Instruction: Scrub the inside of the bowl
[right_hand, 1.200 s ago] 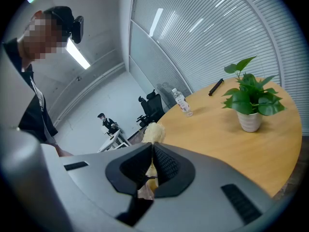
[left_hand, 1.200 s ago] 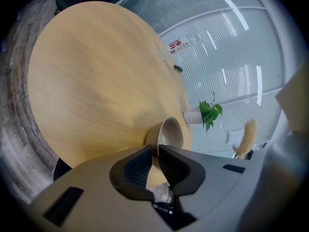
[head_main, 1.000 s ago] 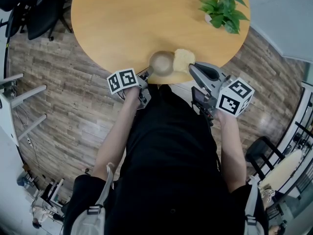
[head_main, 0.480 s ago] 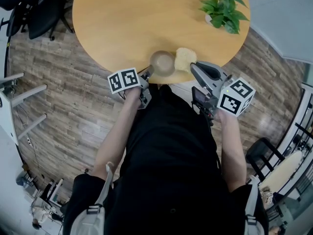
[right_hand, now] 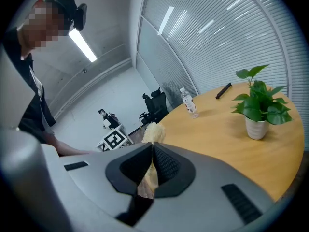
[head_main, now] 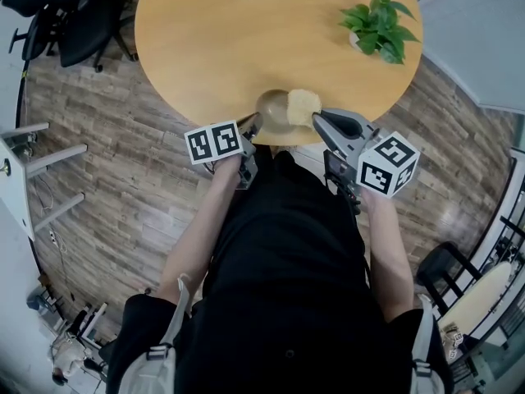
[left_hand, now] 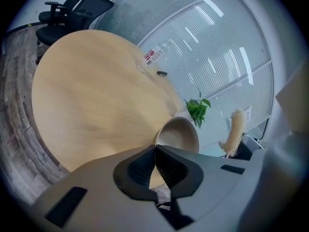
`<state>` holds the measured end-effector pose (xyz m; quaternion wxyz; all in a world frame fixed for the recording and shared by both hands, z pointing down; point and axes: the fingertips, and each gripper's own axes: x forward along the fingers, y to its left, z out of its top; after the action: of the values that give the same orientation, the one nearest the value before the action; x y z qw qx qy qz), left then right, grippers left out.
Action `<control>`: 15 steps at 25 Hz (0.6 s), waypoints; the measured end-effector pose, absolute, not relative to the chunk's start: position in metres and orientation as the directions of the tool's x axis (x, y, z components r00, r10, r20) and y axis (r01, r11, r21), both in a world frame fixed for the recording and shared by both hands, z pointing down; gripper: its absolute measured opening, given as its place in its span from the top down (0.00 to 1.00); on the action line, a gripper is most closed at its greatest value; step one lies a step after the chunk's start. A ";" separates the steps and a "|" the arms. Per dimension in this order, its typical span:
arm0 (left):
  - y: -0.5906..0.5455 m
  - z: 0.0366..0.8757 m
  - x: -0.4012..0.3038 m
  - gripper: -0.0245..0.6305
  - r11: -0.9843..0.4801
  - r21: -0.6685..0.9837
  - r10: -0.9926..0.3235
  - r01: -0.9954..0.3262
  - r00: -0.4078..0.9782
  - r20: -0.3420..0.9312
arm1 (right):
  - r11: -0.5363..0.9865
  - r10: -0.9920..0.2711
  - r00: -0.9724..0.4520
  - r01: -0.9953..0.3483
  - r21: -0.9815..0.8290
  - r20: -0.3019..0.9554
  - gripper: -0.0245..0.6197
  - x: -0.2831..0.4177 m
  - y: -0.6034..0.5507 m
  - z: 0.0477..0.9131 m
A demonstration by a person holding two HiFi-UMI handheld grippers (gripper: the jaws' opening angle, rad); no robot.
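Gripping the rim of the tan bowl (left_hand: 179, 133), the left gripper (left_hand: 155, 151) has its jaws pressed together on that thin edge; the bowl is just above centre in the head view, at the near edge of the round table (head_main: 230, 48); the right gripper (right_hand: 152, 149) is clamped on a yellow sponge (right_hand: 151, 131), which overlaps the bowl's right side; a potted plant (head_main: 377, 21) stands at upper right.

Counting 1 round table (head_main: 213, 31), 1 bowl (head_main: 273, 110), 1 yellow scrub pad (head_main: 303, 105), 1 potted plant (head_main: 379, 16), 1 water bottle (right_hand: 190, 102), 1 dark pen-like item (right_hand: 223, 91), 2 black office chairs (left_hand: 60, 25) in the bkgd, plus 2 grippers – left gripper (head_main: 253, 123) & right gripper (head_main: 316, 115).
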<state>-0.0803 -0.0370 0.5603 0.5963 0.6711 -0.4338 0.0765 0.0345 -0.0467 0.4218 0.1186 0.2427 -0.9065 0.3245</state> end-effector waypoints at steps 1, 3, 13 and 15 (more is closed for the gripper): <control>-0.038 0.555 -0.080 0.94 0.070 0.728 -0.497 -0.682 0.609 0.618 | 0.681 -0.356 -0.854 -0.516 -0.520 0.380 0.92 0.031 -0.045 0.423; -0.040 0.543 -0.078 0.94 0.036 0.719 -0.512 -0.694 0.605 0.610 | 0.701 -0.342 -0.853 -0.510 -0.499 0.393 0.92 0.024 -0.042 0.424; -0.043 0.487 -0.070 0.94 -0.093 0.673 -0.580 -0.733 0.590 0.562 | 0.799 -0.325 -0.784 -0.527 -0.290 0.530 0.92 -0.005 -0.033 0.435; -0.042 0.481 -0.068 0.94 -0.111 0.663 -0.587 -0.741 0.587 0.558 | 0.803 -0.340 -0.754 -0.544 -0.243 0.563 0.92 -0.008 -0.033 0.439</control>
<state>-0.0682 -0.0419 0.4809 0.4940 0.7412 -0.4478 0.0778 -0.0075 -0.0325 0.4388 0.2547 0.2415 -0.9148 0.1999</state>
